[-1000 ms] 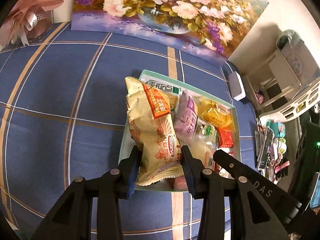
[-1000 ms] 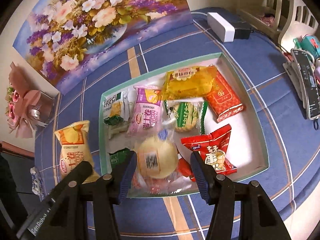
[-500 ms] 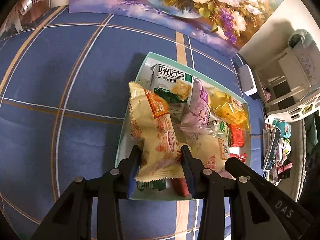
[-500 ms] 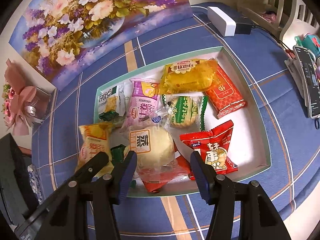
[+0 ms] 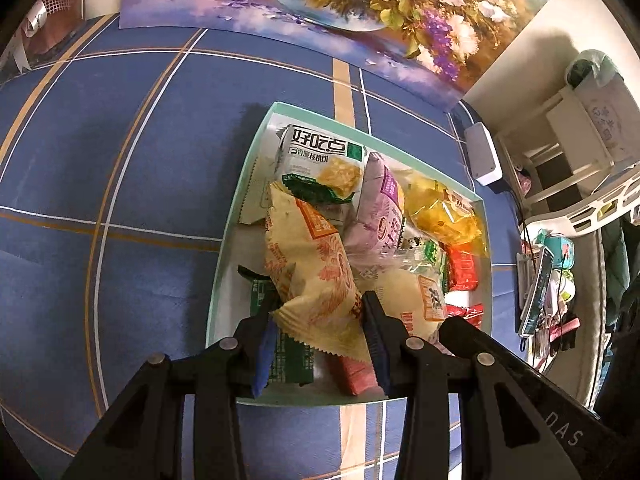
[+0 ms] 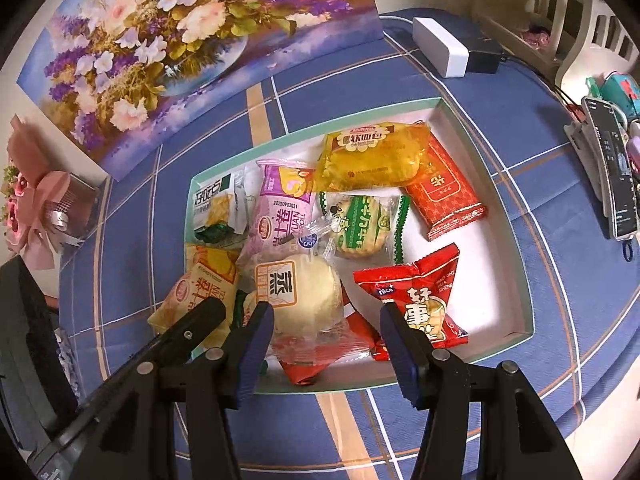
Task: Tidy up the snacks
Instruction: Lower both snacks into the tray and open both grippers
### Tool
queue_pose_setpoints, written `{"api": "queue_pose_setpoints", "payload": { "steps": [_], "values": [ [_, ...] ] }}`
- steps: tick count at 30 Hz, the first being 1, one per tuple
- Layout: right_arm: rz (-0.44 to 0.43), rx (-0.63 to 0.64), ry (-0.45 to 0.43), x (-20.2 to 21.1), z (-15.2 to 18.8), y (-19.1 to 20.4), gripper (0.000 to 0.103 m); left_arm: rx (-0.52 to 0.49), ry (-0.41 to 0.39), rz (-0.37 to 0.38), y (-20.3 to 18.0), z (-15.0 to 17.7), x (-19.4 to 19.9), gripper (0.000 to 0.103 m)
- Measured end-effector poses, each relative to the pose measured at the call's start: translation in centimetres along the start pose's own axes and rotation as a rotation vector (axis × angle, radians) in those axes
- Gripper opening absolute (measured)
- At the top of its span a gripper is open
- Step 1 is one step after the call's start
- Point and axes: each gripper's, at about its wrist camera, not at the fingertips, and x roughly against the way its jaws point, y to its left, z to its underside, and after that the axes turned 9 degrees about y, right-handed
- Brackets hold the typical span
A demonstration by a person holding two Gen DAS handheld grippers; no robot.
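Over the tray: both grippers point steeply down at a mint-rimmed tray [image 6: 486, 354] on a blue plaid cloth [image 5: 120, 184].
Left gripper [image 5: 320, 320]: closed on the lower end of a yellow roll pack [image 5: 308, 272]; both pads press the wrapper.
Yellow roll pack: tilted, upper end leaning over the tray's left part, above a green wafer pack [image 5: 288, 354]. In the right wrist view the same pack [image 6: 202, 292] sits at the tray's near-left corner, with the left gripper's finger across it.
Right gripper [image 6: 326, 334]: jaws apart, gripping nothing; a round bun [image 6: 298, 294] in clear wrap lies between the fingers, against the left pad and clear of the right one.
Tray, far row: cracker pack [image 6: 216, 208] at left, pink roll pack [image 6: 280, 208] beside it, golden bread pack [image 6: 370, 156] next, partly over a red flat pack [image 6: 444, 192].
Tray, middle: green-and-white cookie pack [image 6: 362, 222] just beside the pink roll pack.
Tray, near right: red puffed pack [image 6: 416, 304], touching the right finger's tip in the picture.
Tray, under the bun: an orange-red wrapper [image 6: 308, 370] shows at the near wall.
Tray floor: bare white at the right side.
Behind the tray: flower painting [image 6: 176, 40] leaning on the wall.
Far right of the cloth: white box [image 6: 440, 52] with a black plug next to it.
Left edge: pink bouquet [image 6: 36, 216].
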Motion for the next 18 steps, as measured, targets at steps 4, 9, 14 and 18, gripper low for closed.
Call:
{"api": "queue_pose_setpoints", "payload": {
  "steps": [4,9,14,18],
  "values": [
    [-0.002,0.0,-0.007,0.3,0.1,0.0,0.059,0.003,-0.006,0.001,0.0,-0.1,0.5,0.048],
    [-0.002,0.006,-0.006,0.4,0.1,-0.1,0.059,0.02,-0.018,0.022,0.1,-0.1,1.4,0.054],
    [0.002,0.015,-0.007,0.4,0.1,0.2,0.059,0.036,-0.023,0.024,0.4,-0.1,2.1,0.054],
    [0.013,0.025,-0.01,0.5,0.1,0.5,0.06,0.056,-0.042,-0.057,0.9,0.1,3.5,0.064]
  ]
}}
